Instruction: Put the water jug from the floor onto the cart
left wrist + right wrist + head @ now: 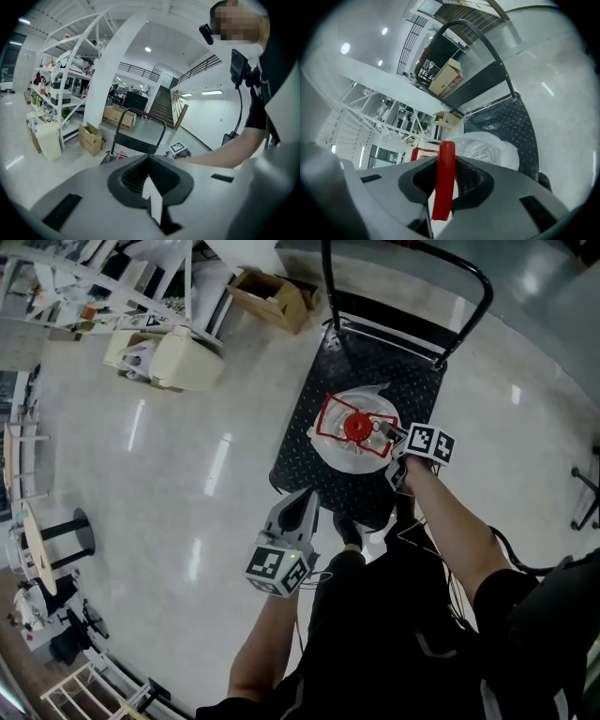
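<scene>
The water jug [357, 430], clear with a red cap and a red carry handle, wrapped in crinkled plastic, stands on the black checker-plate cart [375, 362]. My right gripper [394, 435] is at the jug's right side, shut on the red handle [444, 178], which runs upright between the jaws in the right gripper view. The plastic-wrapped jug body [487, 147] shows just beyond the jaws. My left gripper [302, 507] hangs at the cart's near edge, apart from the jug, shut with nothing in it [149, 161].
The cart's black push handle [469, 277] arches over its far end. Cardboard boxes [272, 296] and a white bin [183, 360] lie on the floor to the far left, by white shelving [94, 287]. A shoe [349, 531] is at the cart's near edge.
</scene>
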Demonstrator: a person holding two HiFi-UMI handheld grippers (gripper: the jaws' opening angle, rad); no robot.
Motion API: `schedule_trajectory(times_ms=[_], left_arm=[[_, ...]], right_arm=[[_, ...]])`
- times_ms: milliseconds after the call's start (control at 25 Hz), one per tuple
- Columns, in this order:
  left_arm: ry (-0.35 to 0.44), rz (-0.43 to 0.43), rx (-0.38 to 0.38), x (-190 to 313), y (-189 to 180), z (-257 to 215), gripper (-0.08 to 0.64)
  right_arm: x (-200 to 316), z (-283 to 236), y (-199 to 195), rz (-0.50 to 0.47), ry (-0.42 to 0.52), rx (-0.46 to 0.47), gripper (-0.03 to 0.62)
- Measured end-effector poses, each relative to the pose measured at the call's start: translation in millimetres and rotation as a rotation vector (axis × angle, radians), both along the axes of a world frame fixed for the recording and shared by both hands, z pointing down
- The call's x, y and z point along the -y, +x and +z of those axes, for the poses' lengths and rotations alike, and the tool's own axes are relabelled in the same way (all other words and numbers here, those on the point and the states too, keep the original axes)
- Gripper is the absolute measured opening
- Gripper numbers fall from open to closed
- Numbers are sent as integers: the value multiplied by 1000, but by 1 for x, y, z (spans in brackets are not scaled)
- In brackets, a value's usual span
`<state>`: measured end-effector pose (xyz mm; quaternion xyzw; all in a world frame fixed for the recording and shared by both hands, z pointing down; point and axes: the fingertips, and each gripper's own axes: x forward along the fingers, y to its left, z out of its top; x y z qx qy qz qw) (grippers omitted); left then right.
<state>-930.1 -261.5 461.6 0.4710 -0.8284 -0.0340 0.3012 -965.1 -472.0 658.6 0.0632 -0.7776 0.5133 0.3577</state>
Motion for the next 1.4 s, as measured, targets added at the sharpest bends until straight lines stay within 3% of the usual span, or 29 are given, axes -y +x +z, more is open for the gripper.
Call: schedule_trajectory(times_ms=[80,200,320,480,640,680,720,760,880,1040,1200,1320,1400], left_arm=[[-2,13,9,6,3,-1,-8],[0,10,25,8,4,-4,-8],[19,18,64,9,3,-15,-8],[36,33,127,-5,0,-36,-8],[130,57,168,-1,-10,-70,-8],[157,84,185,4,-9,-81,-8],[176,118,210,9,-7,-92,-8],[185,158,247,13,-5,-104,-8],[195,238,367,23,-4,-142,-8],[261,297,404,38,-5,-179,-8],[325,411,403,50,31,-184,-8],[329,540,400,55,54,-177,-8],[331,562,385,54,65,-181,-8]], right_arm=[[6,6,3,-15,14,12,72],[9,-1,5,-66,39,52,167],[21,-22,18,-122,142,74,178],[41,-86,41,-120,305,157,178],[48,-178,56,-144,496,316,176],[48,-201,62,-145,544,343,143],[47,-225,68,-142,586,375,52],[45,-249,74,-138,623,413,14],[39,-319,94,-129,748,519,3],[34,-365,123,-120,902,524,2],[24,-369,155,-133,998,490,3],[23,-379,179,-73,1075,466,3],[29,-381,200,-55,1089,419,3]])
